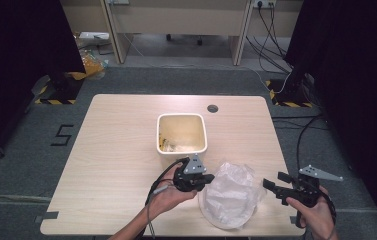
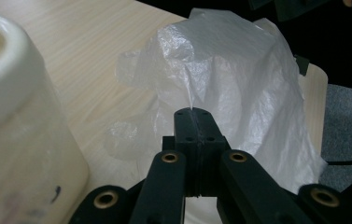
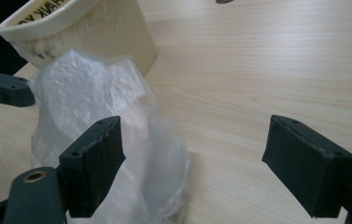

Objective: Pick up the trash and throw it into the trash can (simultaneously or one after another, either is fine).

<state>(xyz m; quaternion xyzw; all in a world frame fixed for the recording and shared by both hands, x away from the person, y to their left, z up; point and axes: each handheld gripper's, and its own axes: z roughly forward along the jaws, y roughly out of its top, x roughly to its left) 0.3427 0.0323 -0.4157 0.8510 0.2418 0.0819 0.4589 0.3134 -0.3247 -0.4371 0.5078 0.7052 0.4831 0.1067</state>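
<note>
Two grippers are at work on one bag (image 1: 231,195): the left gripper (image 2: 194,122) is fully closed, pinching a fold of film at its tips, with the bag standing just beyond them. The right gripper (image 3: 192,163) is wide open and holds nothing, the bag beside its left jaw. Judged progress: early, bag gripped on one side only; opening it and fitting it to the bin (image 1: 181,134) remain.

Left claw (image 1: 207,178) jaws pressed together, right claw (image 1: 271,184) jaws wide apart, both seemingly held level
</note>
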